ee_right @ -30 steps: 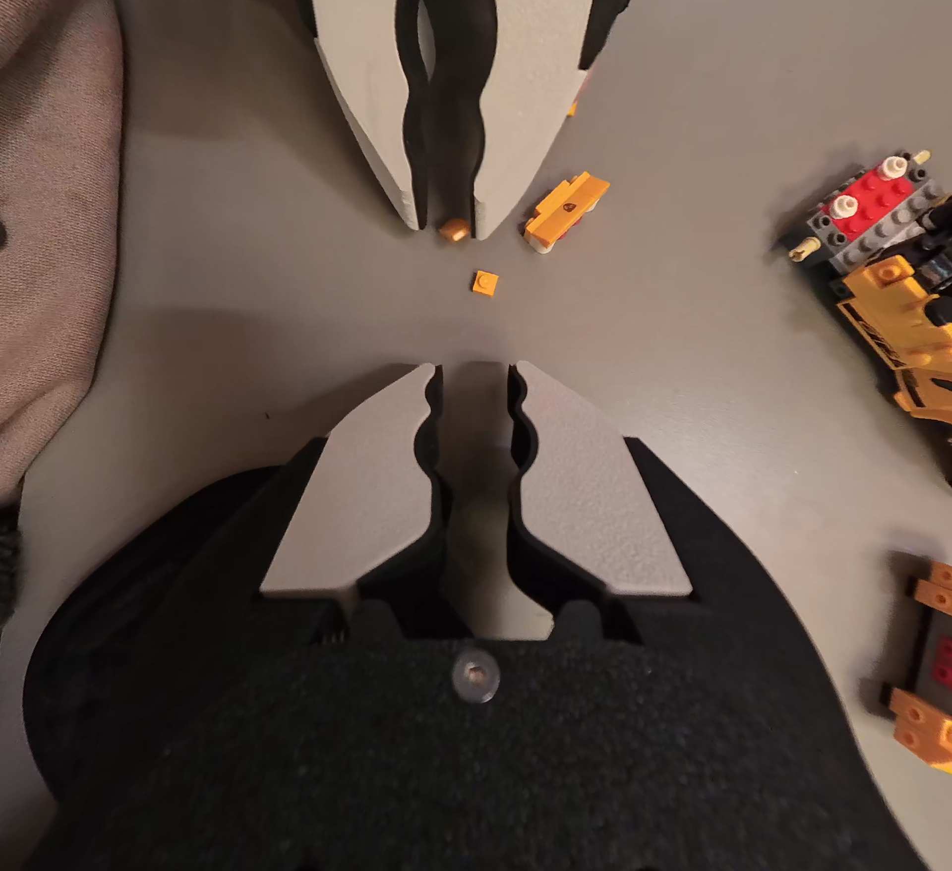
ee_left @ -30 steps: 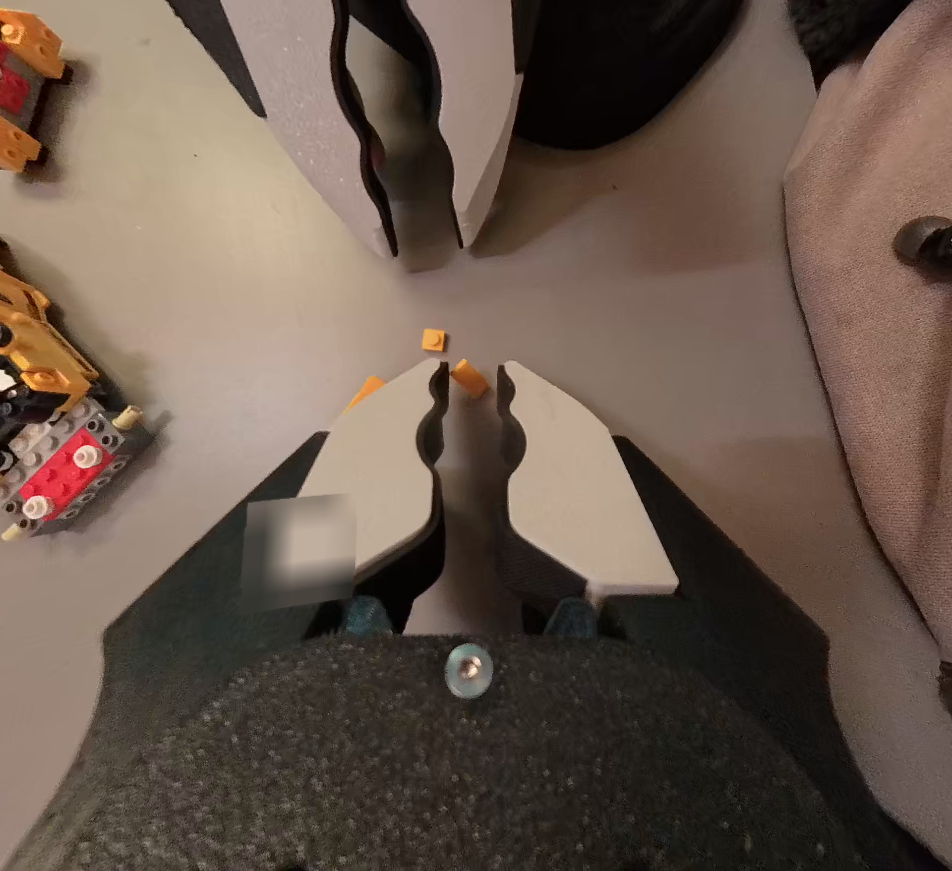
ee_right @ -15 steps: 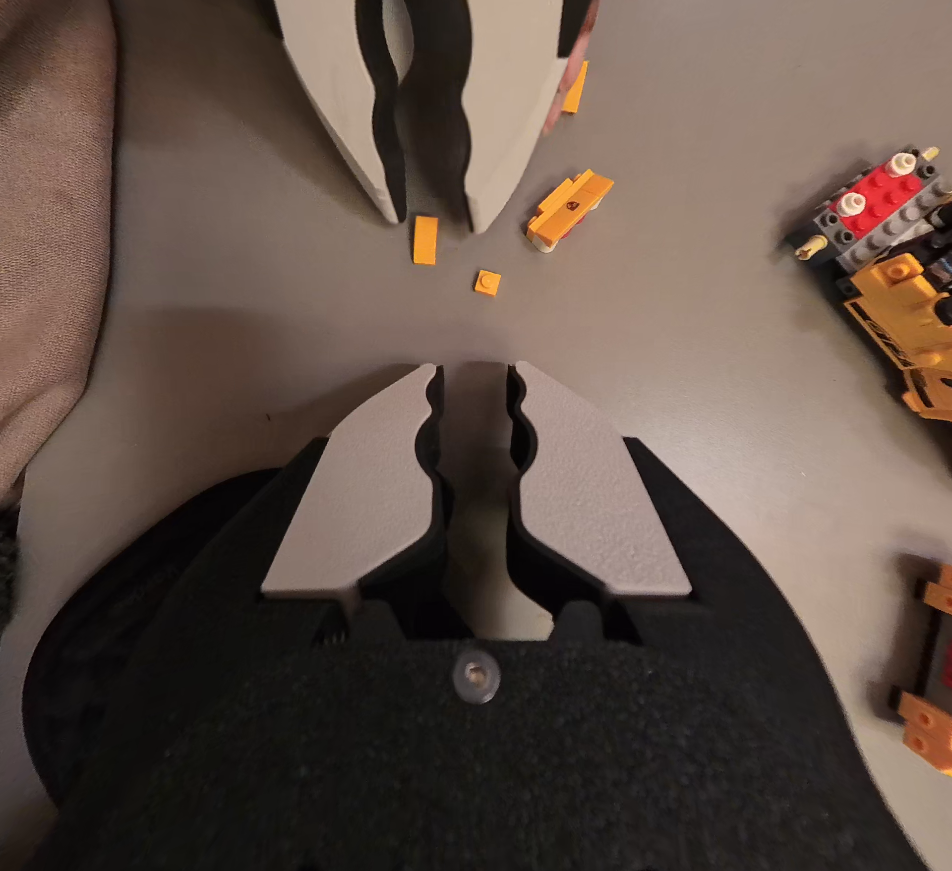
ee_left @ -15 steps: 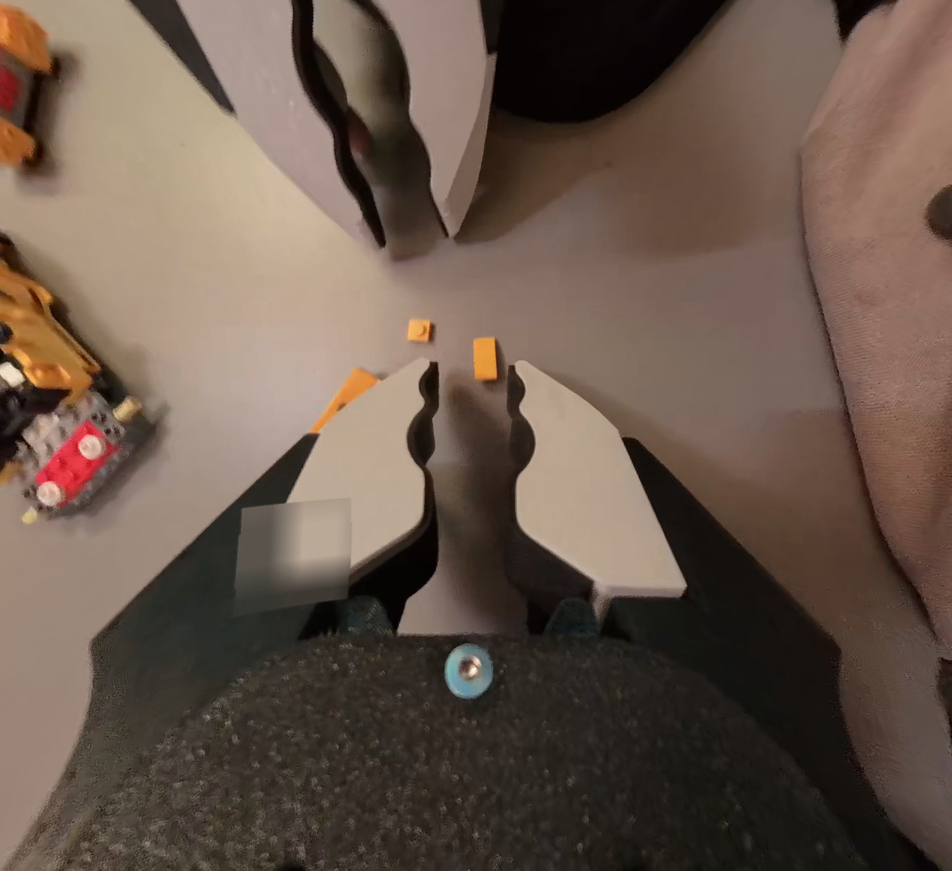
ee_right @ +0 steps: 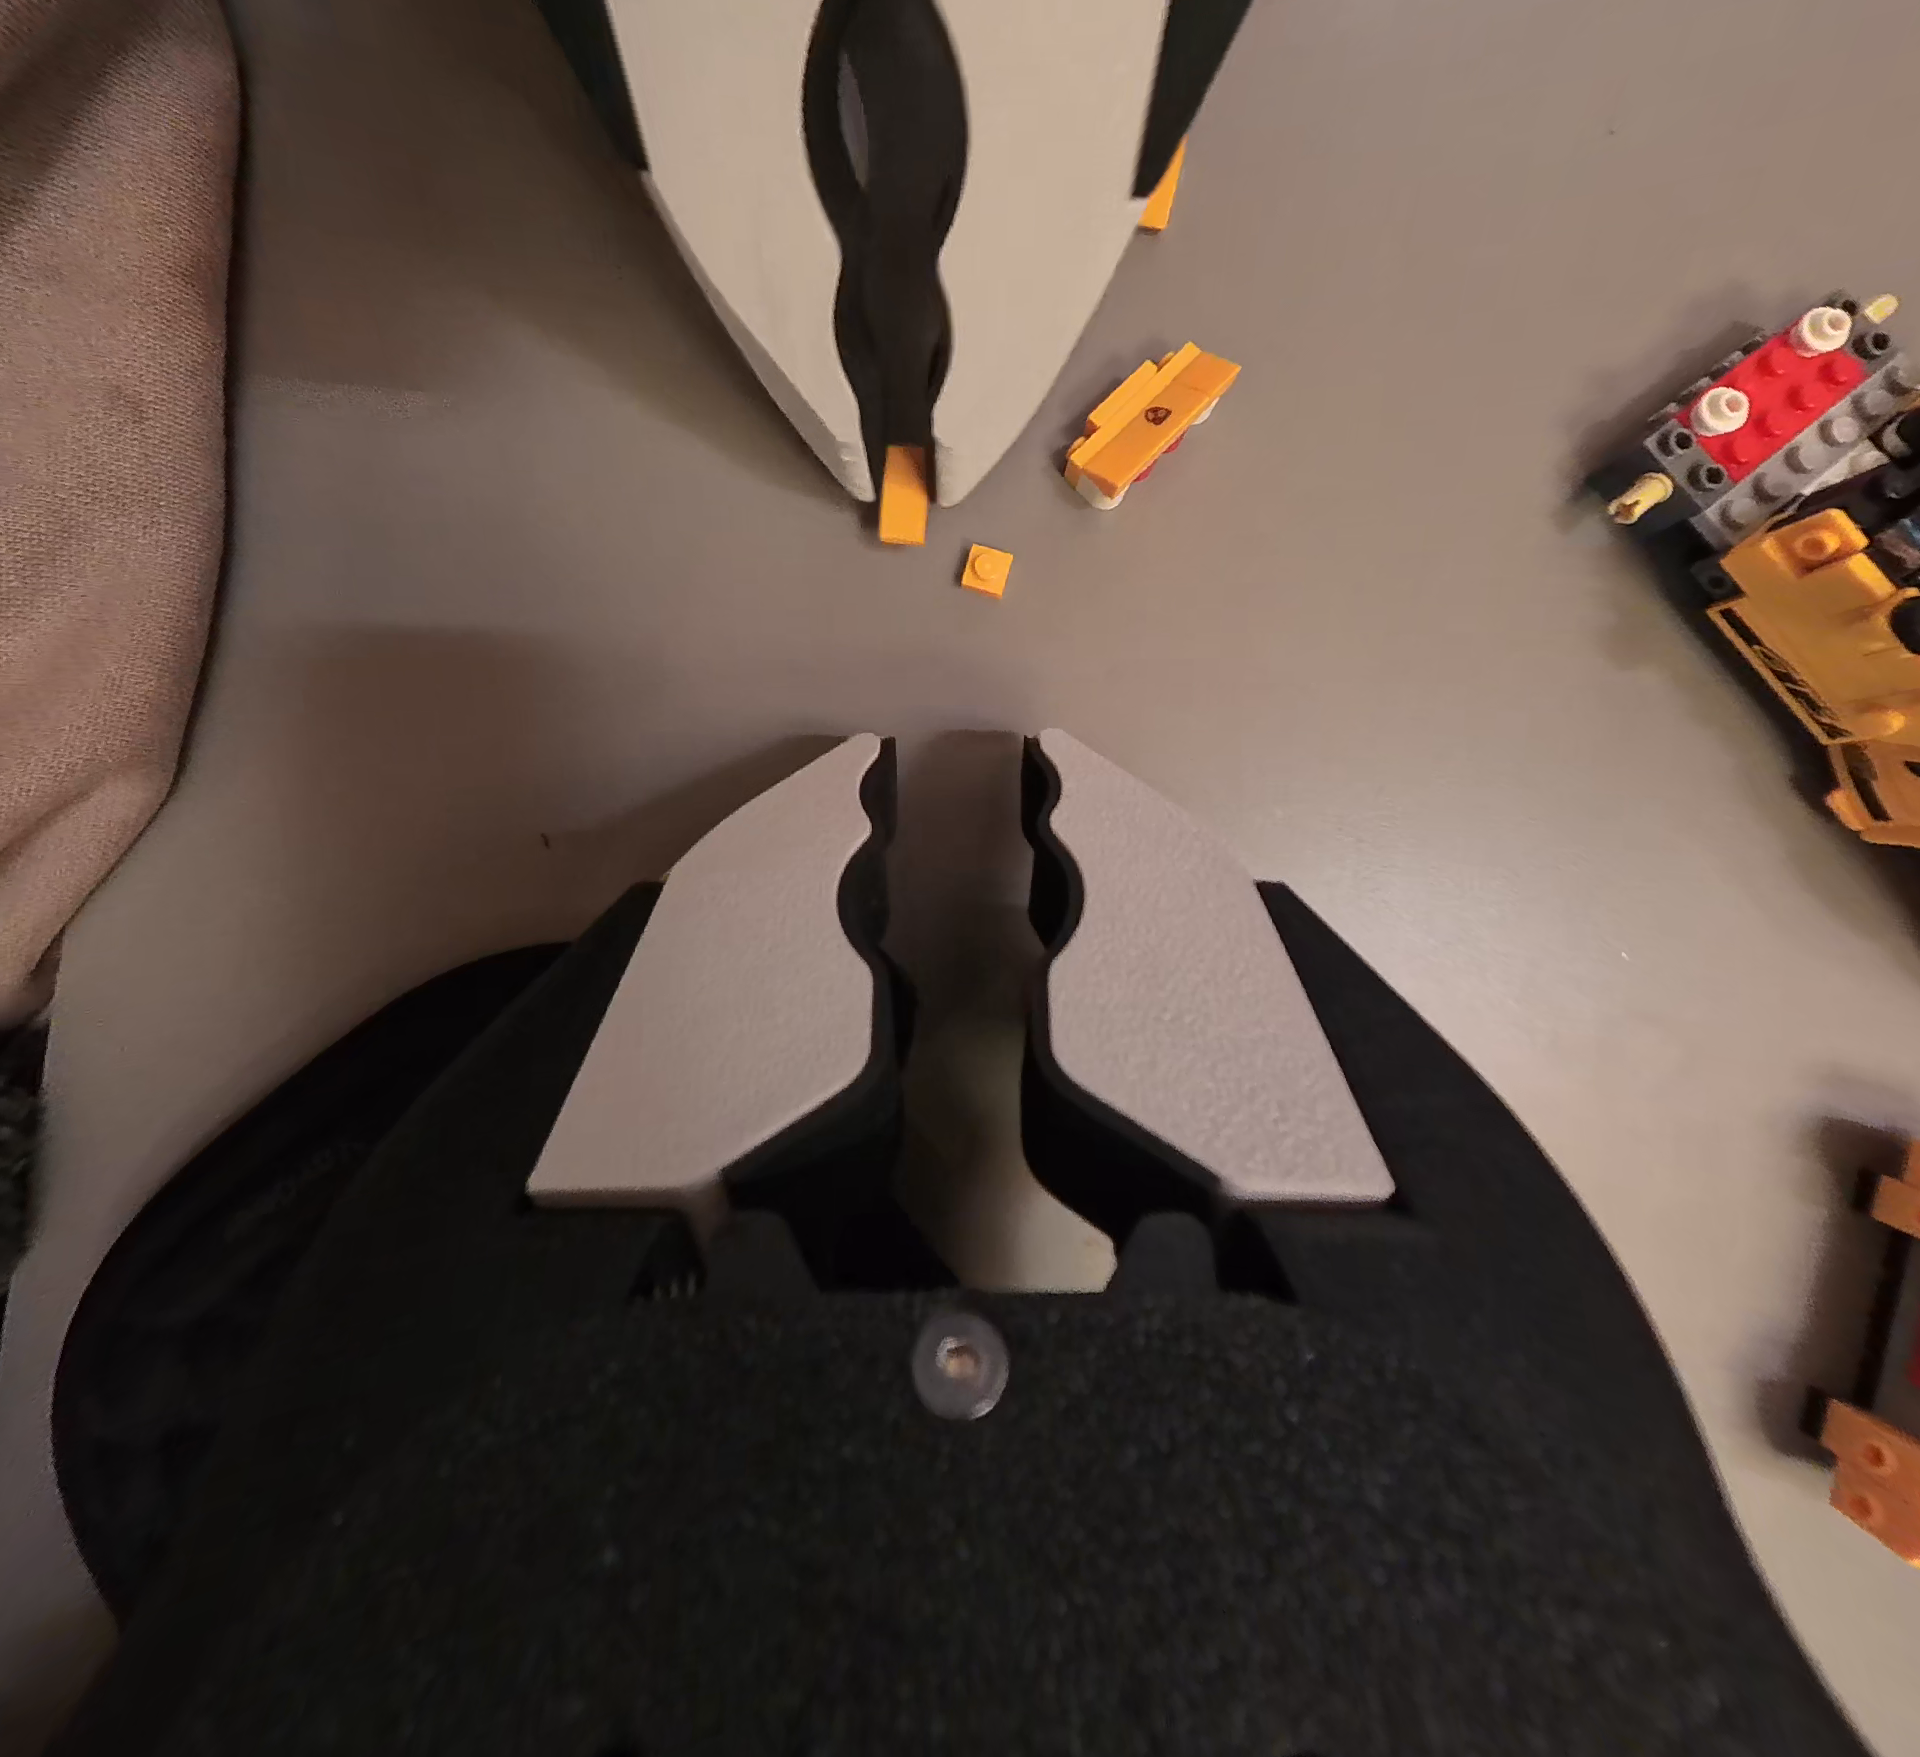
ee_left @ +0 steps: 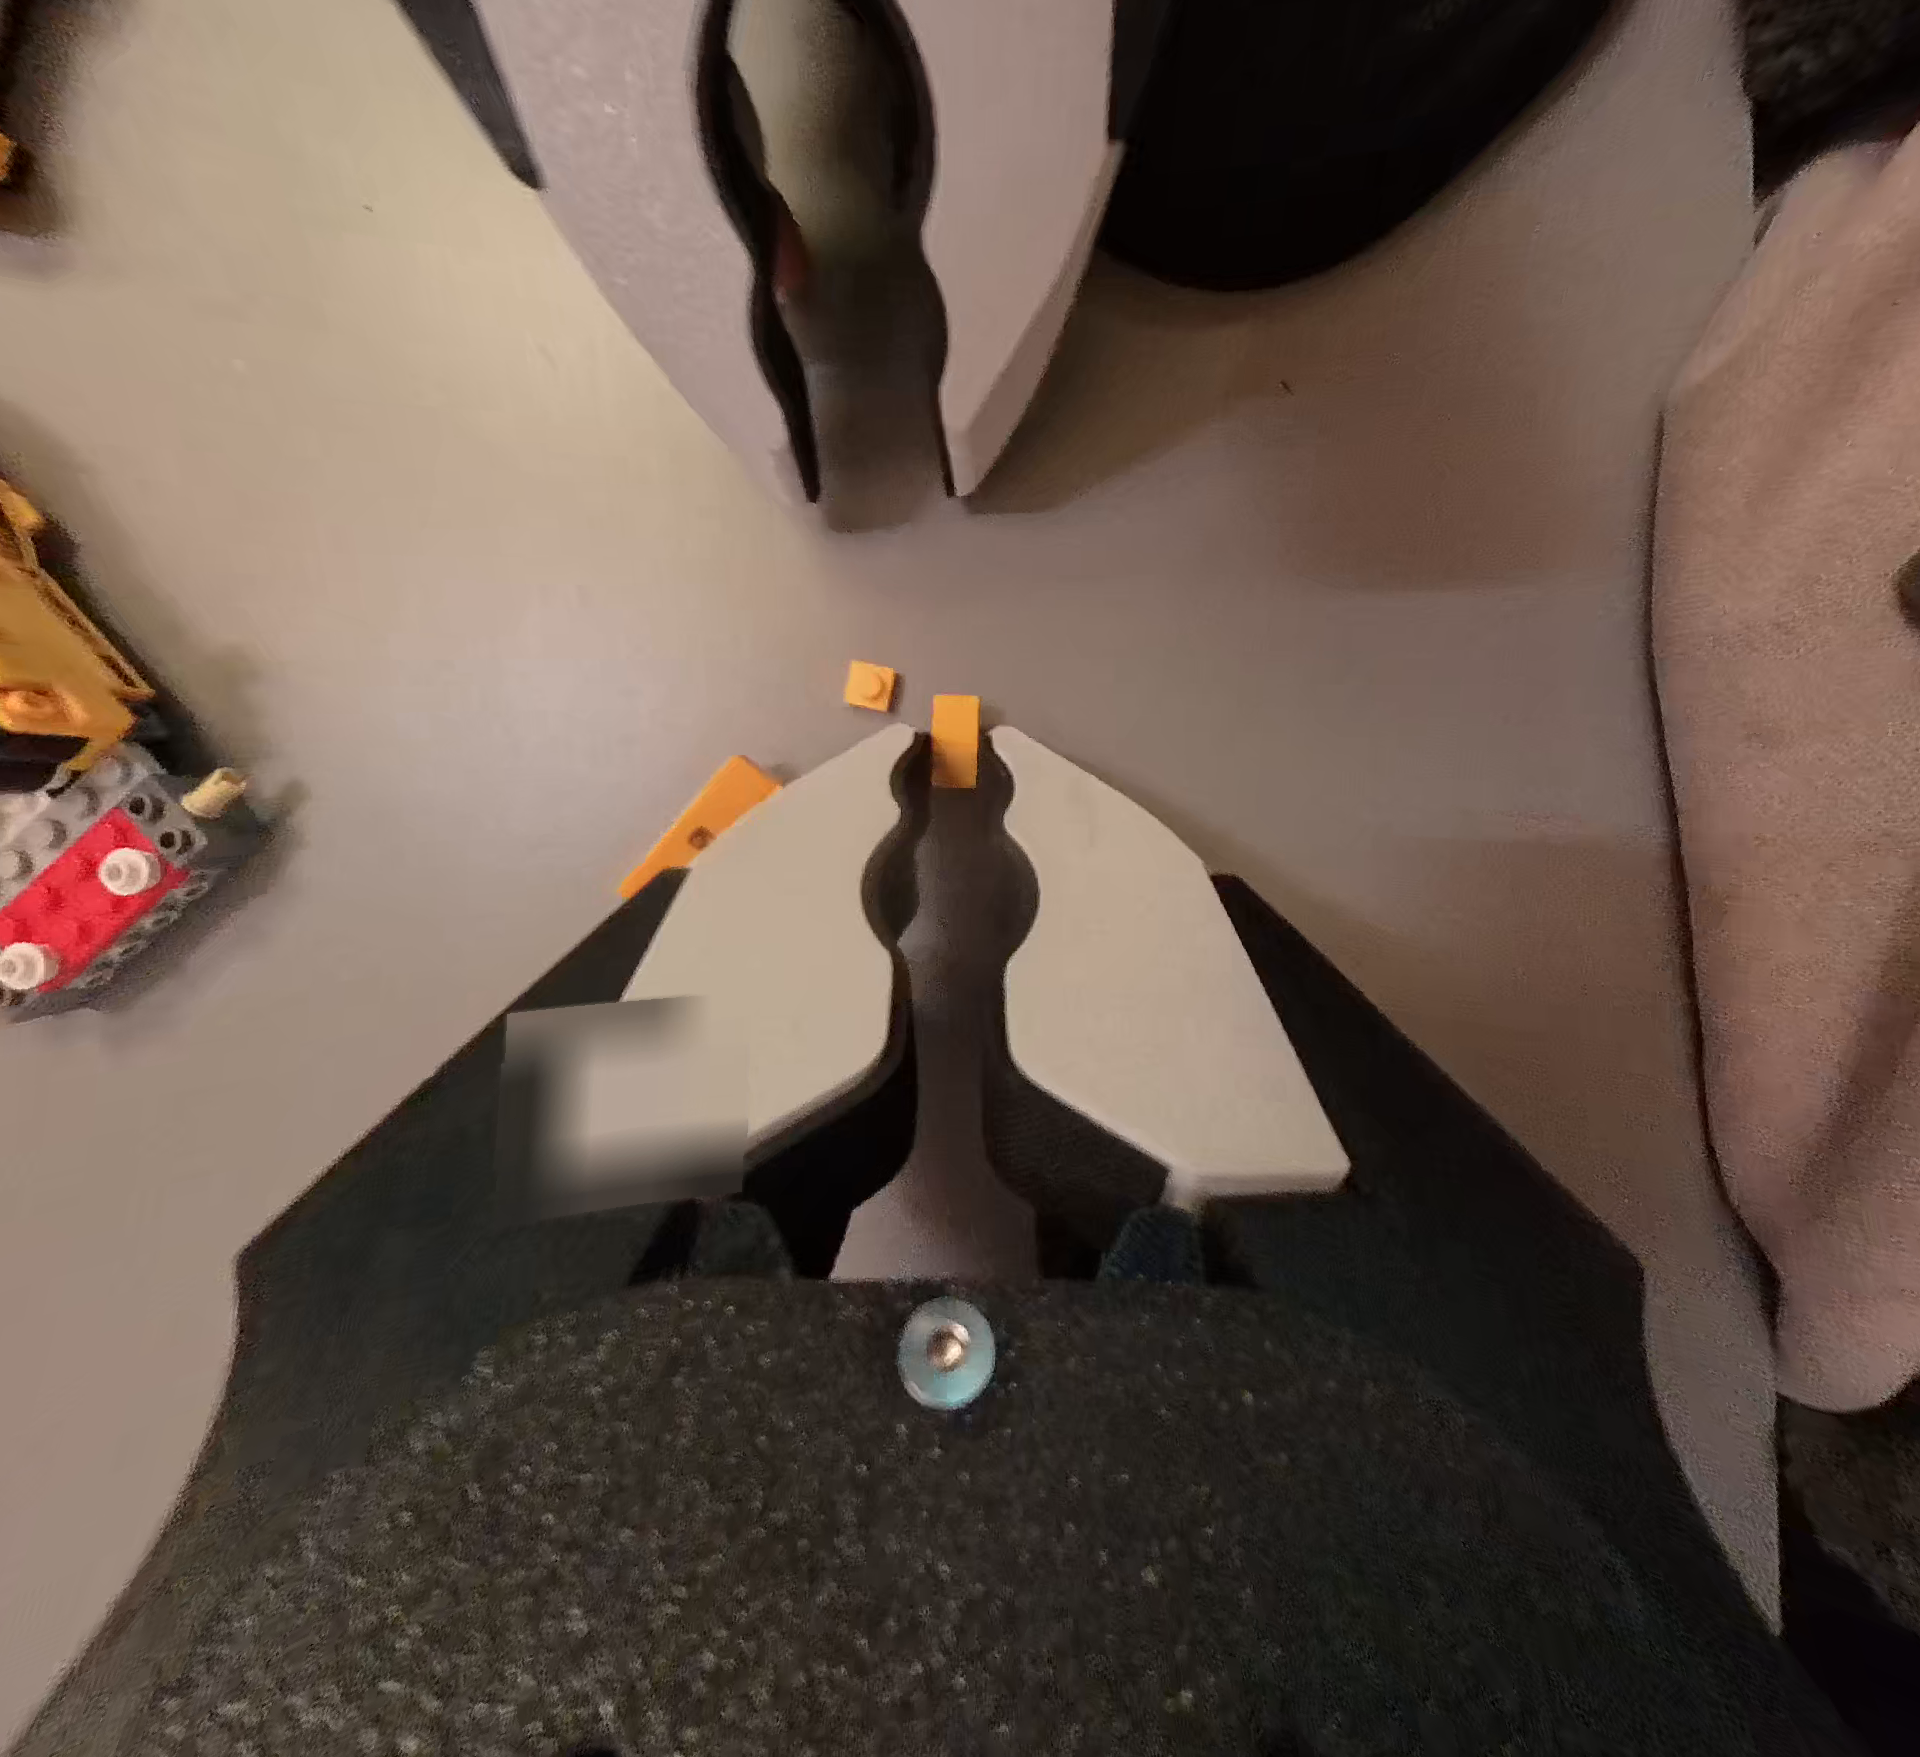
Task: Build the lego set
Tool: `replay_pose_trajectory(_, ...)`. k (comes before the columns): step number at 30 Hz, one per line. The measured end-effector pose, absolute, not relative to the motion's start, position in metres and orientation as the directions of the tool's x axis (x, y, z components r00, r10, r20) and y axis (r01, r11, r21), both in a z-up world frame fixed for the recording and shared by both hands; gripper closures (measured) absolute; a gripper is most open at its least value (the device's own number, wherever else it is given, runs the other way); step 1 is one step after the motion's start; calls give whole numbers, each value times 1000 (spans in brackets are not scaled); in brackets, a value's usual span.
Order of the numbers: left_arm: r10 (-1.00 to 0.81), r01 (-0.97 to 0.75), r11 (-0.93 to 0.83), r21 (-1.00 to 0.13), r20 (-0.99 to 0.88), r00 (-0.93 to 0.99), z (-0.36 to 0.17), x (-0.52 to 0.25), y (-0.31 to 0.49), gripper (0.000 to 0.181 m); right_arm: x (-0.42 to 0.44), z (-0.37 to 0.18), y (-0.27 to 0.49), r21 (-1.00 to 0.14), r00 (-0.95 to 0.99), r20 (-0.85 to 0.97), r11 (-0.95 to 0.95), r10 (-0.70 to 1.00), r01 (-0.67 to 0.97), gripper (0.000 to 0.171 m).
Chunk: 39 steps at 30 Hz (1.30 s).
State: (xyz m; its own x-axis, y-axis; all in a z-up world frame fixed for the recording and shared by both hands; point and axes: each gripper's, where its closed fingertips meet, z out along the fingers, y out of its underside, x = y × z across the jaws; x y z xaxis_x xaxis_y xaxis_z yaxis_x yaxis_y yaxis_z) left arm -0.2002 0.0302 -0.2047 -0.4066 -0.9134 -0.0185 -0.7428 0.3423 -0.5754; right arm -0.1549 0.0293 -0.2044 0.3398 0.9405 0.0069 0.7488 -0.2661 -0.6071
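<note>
the left claw [ee_left: 954,743] pinches a small flat orange tile [ee_left: 954,739] between its tips, low on the grey surface [ee_left: 416,564]. a tiny square orange plate [ee_left: 871,684] lies just beside it. the right claw [ee_right: 958,751] stands spread and holds nothing. the partly built yellow and red lego model [ee_right: 1808,460] sits well apart, off to one side.

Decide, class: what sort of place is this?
Probably a home hobby table: a plain grey tabletop, loose orange Lego pieces, a half-built model, and soft pinkish fabric at its edge.
</note>
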Motion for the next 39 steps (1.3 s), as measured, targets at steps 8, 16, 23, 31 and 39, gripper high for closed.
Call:
replay_pose_trajectory(8,-899,-742,395,-542,-63,-433,-201,-186,47,173,-155,-205,29,-609,341,0,-270,940,746,148)
replay_pose_trajectory(16,-858,-751,473,-461,-48,-512,-204,-185,47,173,-158,-201,30,-637,344,-11,-272,939,722,150)
replay_pose_trajectory(23,-847,-755,489,-436,-28,-532,-206,-184,46,173,-164,-198,34,-660,341,25,-241,940,712,154)
replay_pose_trajectory(31,-841,-758,496,-423,-17,-541,-208,-181,43,174,-175,-195,40,-694,359,56,-222,932,685,158)
replay_pose_trajectory(39,-849,-766,479,-428,-4,-529,-210,-180,42,174,-177,-194,44,-709,380,50,-235,924,665,163)
